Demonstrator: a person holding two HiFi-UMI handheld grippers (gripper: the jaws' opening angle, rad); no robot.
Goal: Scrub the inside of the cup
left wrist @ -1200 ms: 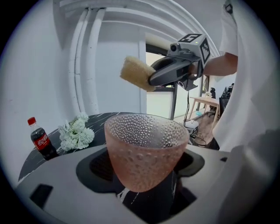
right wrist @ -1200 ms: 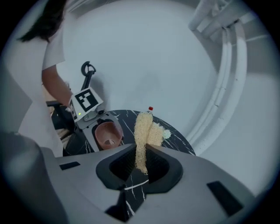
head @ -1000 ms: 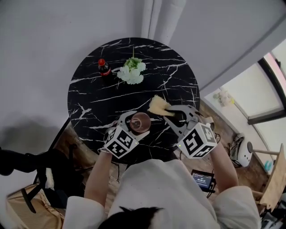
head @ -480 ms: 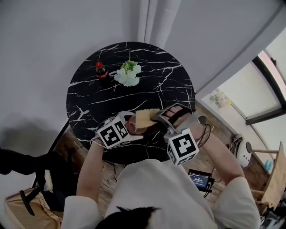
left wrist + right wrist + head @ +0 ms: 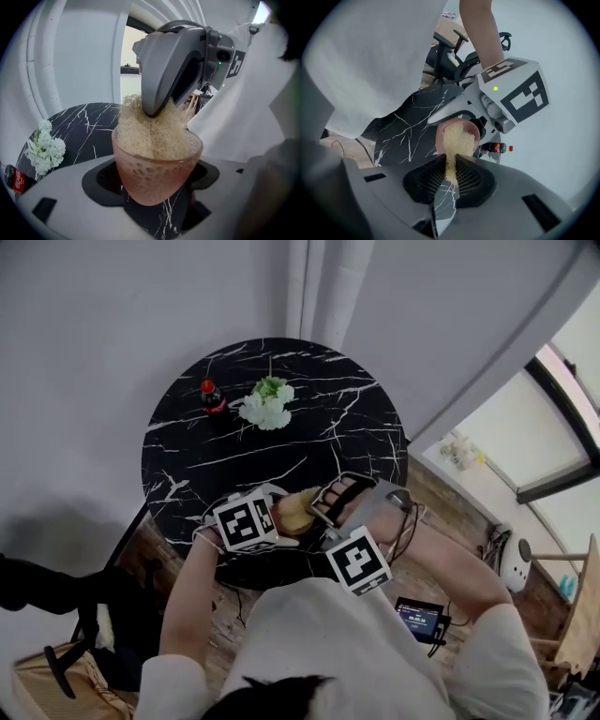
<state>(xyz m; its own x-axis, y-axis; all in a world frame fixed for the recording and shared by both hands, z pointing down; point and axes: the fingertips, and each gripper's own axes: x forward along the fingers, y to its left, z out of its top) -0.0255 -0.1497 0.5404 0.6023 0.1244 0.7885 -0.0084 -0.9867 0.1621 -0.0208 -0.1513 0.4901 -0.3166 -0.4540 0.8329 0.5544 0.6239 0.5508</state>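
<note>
Holding the pink cup [image 5: 140, 164] clamped in my left gripper [image 5: 157, 187], I had it tilted over the near part of the black marble table [image 5: 234, 446]. My right gripper [image 5: 451, 171] was pinched on a tan fibrous scrub pad [image 5: 150, 136], whose far end was stuffed into the cup's mouth. Cola bottle [image 5: 212, 397] and white flowers [image 5: 264, 407] sat well apart at the far side.

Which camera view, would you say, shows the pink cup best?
The left gripper view: the cup sits large and central, wall and rim clear, with the scrubber pushed inside. The right gripper view shows only its small mouth; the head view barely shows it.
</note>
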